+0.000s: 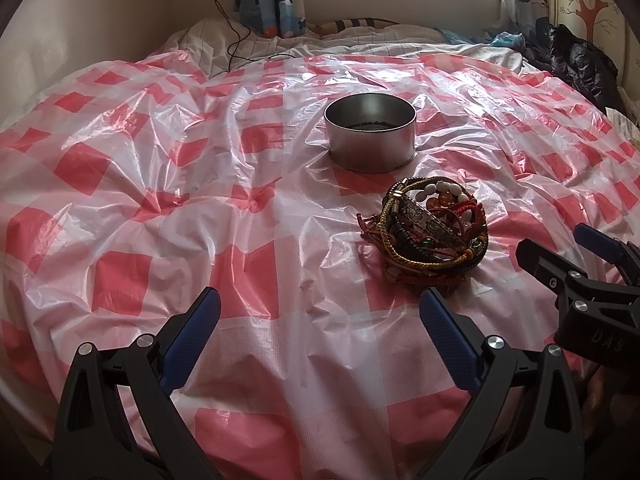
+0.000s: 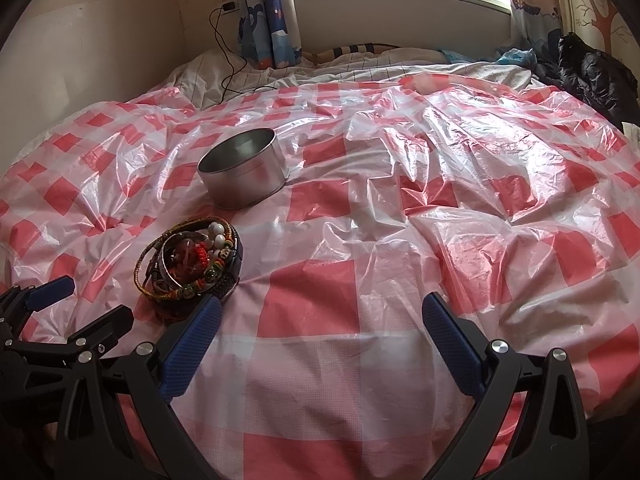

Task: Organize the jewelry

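Left wrist view — left claw wide open, empty | right claw wide open, empty — beside bracelets

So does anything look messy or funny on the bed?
Yes. The bracelets sit in one tangled heap on the checked plastic sheet, not in the round metal tin just behind them. The sheet is very crumpled. Nothing looks broken or spilled.
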{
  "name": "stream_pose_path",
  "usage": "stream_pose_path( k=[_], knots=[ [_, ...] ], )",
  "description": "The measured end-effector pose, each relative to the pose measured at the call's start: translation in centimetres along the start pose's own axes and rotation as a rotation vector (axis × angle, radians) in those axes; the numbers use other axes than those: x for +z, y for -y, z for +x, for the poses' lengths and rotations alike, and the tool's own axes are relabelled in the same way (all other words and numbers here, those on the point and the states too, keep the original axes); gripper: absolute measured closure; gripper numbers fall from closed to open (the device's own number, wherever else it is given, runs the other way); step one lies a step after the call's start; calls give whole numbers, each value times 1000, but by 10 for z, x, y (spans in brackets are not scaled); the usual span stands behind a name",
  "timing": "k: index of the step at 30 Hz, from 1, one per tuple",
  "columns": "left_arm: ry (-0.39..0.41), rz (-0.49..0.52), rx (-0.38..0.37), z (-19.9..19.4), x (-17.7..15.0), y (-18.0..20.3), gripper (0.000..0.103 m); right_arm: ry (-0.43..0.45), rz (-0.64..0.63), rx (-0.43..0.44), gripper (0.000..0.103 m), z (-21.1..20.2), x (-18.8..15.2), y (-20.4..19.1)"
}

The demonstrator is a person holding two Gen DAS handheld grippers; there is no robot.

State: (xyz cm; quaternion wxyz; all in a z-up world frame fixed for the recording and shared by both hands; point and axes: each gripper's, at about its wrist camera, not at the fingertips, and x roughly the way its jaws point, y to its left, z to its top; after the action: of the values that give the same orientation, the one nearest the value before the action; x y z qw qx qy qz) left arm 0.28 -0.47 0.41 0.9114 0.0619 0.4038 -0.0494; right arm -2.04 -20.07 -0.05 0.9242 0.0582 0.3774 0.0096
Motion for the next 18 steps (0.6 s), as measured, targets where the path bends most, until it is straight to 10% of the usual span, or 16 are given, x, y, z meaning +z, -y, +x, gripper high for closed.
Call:
stream_pose_path(
  k=[18],
  knots=[
    [-4, -3, 1, 2, 0, -3, 7, -1, 2, 5, 6, 1, -2, -2]
  ],
)
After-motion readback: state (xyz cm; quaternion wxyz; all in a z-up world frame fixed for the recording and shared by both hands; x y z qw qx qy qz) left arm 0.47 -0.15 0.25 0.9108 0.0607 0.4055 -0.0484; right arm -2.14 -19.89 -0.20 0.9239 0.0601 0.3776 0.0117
